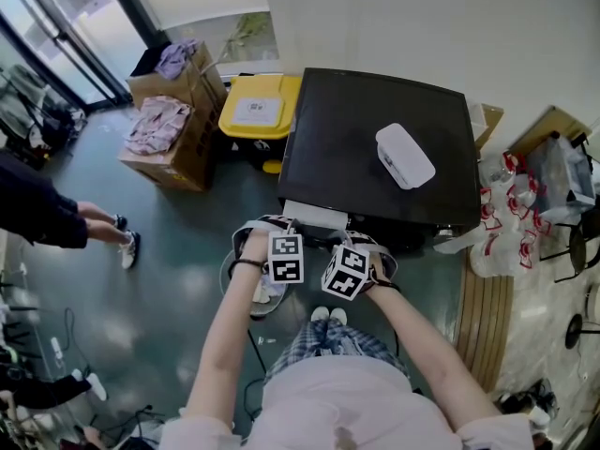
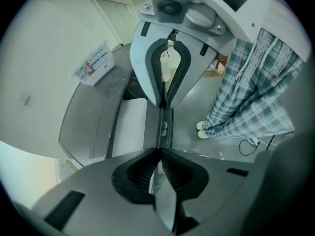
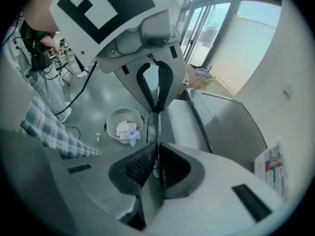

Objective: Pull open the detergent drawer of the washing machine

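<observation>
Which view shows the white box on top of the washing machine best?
Head view: the white box lies whole and unobstructed on the washing machine's dark top. The left gripper view shows the box smaller and distorted; the right gripper view catches only part at its rim.

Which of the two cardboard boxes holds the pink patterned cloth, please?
The front box, nearer the camera, holds the pink cloth; the rear box holds a purple cloth.

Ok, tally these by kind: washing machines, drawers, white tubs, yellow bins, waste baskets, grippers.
washing machine: 1
drawer: 1
white tub: 1
yellow bin: 1
waste basket: 1
grippers: 2 (left gripper, right gripper)
total: 7
</observation>
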